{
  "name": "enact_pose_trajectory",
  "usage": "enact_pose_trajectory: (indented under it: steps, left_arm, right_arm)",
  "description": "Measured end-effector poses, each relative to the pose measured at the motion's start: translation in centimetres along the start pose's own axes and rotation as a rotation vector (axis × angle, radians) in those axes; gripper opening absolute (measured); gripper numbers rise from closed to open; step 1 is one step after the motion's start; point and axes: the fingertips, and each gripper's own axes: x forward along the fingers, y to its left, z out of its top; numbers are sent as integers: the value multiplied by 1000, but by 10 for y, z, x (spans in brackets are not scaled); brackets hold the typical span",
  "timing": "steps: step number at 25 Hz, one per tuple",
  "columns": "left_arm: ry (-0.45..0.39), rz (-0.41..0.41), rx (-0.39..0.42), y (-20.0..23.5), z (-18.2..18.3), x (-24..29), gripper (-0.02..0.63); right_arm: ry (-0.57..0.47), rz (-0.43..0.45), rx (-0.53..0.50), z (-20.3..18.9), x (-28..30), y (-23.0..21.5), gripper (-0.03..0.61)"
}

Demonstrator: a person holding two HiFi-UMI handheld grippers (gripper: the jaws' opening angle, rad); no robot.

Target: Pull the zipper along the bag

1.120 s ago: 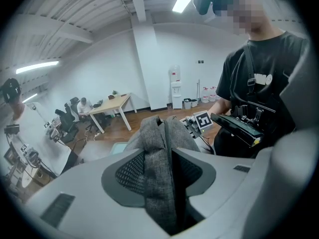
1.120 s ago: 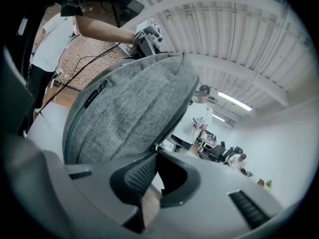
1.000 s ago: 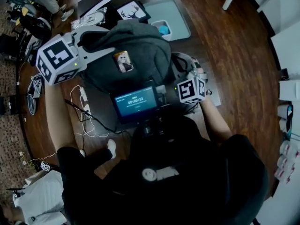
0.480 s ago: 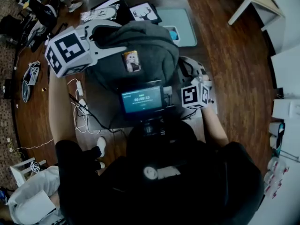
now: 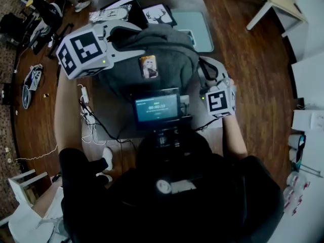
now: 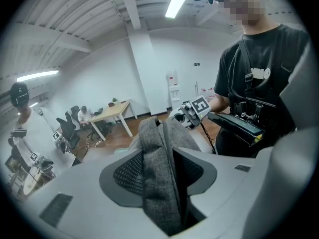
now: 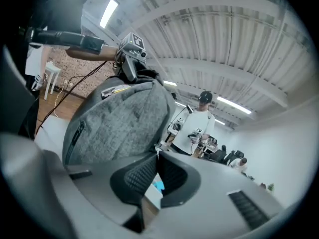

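Head view: nearest the person was a chest-mounted screen [image 5: 157, 108] showing a timer-like row of digits, too small to read surely. Beyond it, the grey backpack [image 5: 167, 47] stood on the table [image 5: 104, 113], a picture card [image 5: 148, 66] on its front. A deer print [image 5: 158, 15] lay farther off. Only the right gripper view showed the right gripper [image 7: 157, 156] pressed together on the zipper pull [image 7: 157, 151] at the backpack's side. Only the left gripper view showed the left gripper [image 6: 159, 173], its jaws having just been closing, pinching a fold of the backpack's top.
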Motion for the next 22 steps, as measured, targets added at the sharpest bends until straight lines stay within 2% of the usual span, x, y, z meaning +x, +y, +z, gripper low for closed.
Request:
enact_pose_trajectory:
  steps: [2,5,7,12,22]
  left_arm:
    - [-3,-5,-9,1,-1,0,187]
    - [-21,-21,-32,4,-2,0,187]
    - [-29,-15,-35,8,-3,2,187]
    - [-38,-3,-34,21,-6,2,187]
    - [-6,-6,-53,23,-9,7,187]
  right_arm:
    - [13,19,-27,1,2,-1,28]
    - [52,39,-159,4,8,-5,28]
    - [61,52,-207,8,11,-9,28]
    - [36,37,-111,22,20,-21,29]
    - [23,34,-92,38,27,-35,32]
